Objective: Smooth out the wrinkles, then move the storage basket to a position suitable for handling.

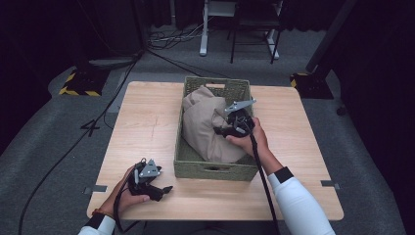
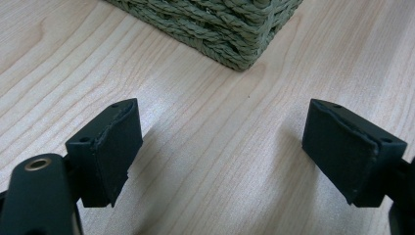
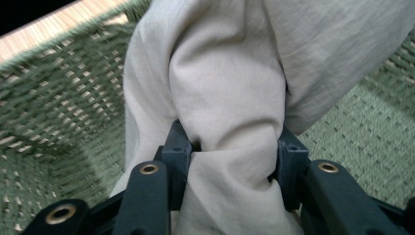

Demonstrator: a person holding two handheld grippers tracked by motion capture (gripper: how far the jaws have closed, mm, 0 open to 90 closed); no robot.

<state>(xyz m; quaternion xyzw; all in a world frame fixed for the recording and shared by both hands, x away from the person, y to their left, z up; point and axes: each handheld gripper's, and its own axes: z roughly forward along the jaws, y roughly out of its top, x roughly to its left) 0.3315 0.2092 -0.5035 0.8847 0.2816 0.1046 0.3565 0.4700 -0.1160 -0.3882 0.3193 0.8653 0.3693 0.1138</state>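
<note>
A beige cloth lies bunched inside a green woven basket at the middle of the wooden table. My right gripper reaches into the basket from the right. In the right gripper view its jaws pinch a thick fold of the cloth, so my right gripper is shut on it. My left gripper rests low on the table near the front edge, left of the basket's front corner. In the left gripper view my left gripper stands open over bare wood, facing the basket corner.
Bare tabletop lies to the left, right and front of the basket. Beyond the table are a grey floor, cables, black stands with yellow-striped bases and a desk frame.
</note>
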